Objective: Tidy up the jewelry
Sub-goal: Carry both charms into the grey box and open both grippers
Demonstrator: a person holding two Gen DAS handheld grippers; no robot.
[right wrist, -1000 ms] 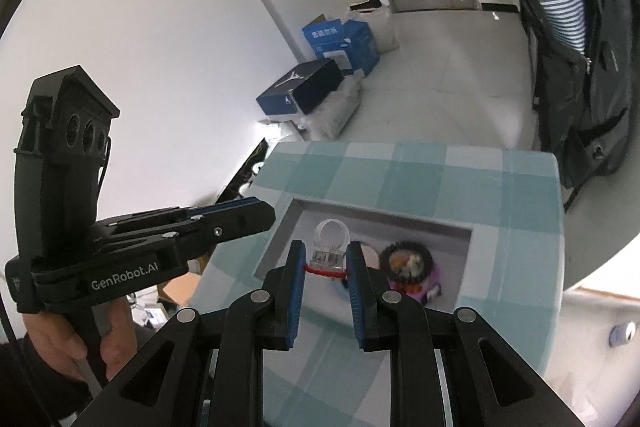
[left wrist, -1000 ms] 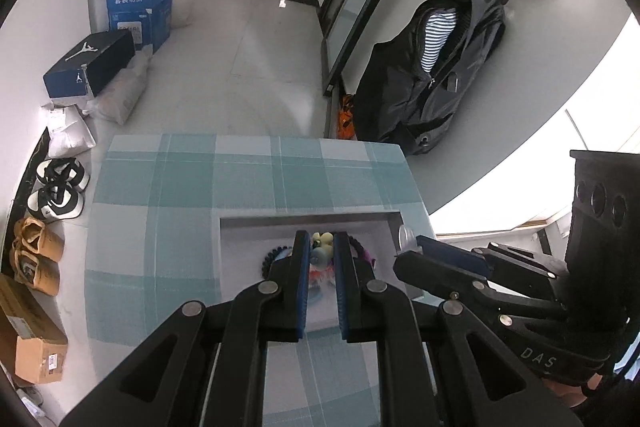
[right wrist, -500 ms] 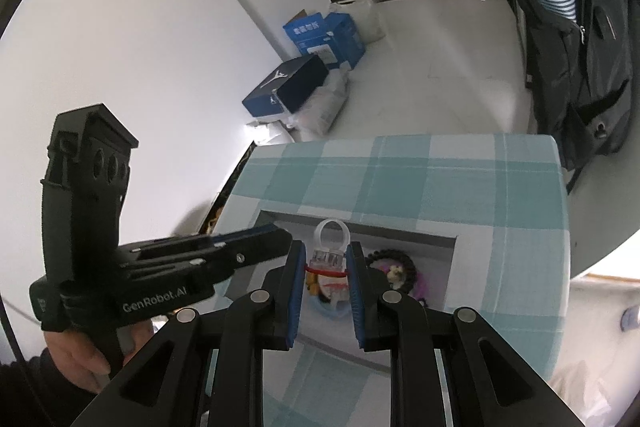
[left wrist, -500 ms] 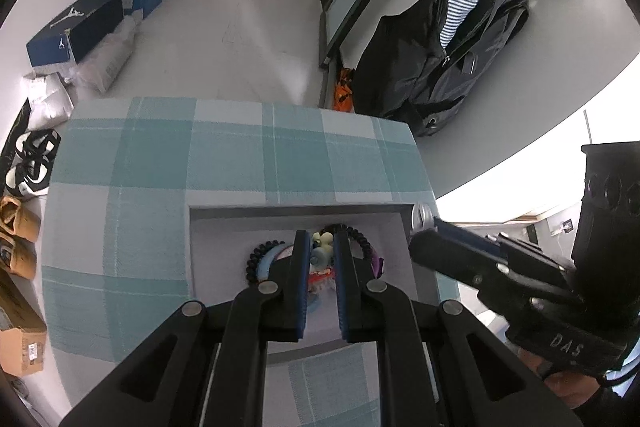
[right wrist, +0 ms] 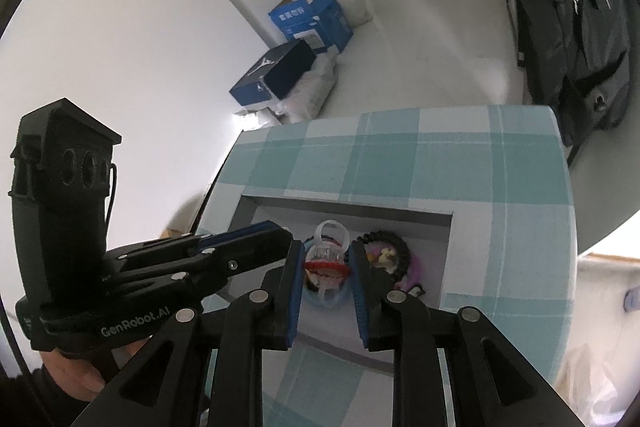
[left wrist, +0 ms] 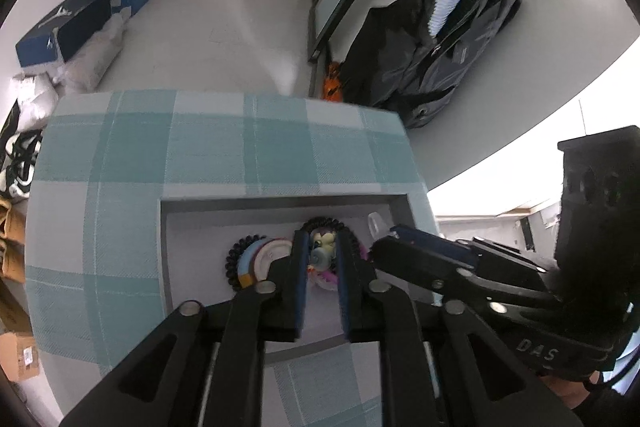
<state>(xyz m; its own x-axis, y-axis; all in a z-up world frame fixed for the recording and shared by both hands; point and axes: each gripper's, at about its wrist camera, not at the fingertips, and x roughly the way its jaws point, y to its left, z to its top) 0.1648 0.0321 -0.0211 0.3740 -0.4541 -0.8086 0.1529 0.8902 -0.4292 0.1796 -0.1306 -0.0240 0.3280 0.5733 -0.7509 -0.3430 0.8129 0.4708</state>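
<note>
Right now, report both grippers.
Left gripper: fingers just opening, small charm between them; grip cannot be told.
Right gripper: fingers just opening, clear ring gripped between them.

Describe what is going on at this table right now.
A person works a tool in each hand over a grey tray on a checked tablecloth. The right tool grips a clear ring with a red band above the tray. The left tool has a small pale charm between its jaws, which have just been opening; whether they press on it is unclear. Black beaded bracelets lie in the tray.
</note>
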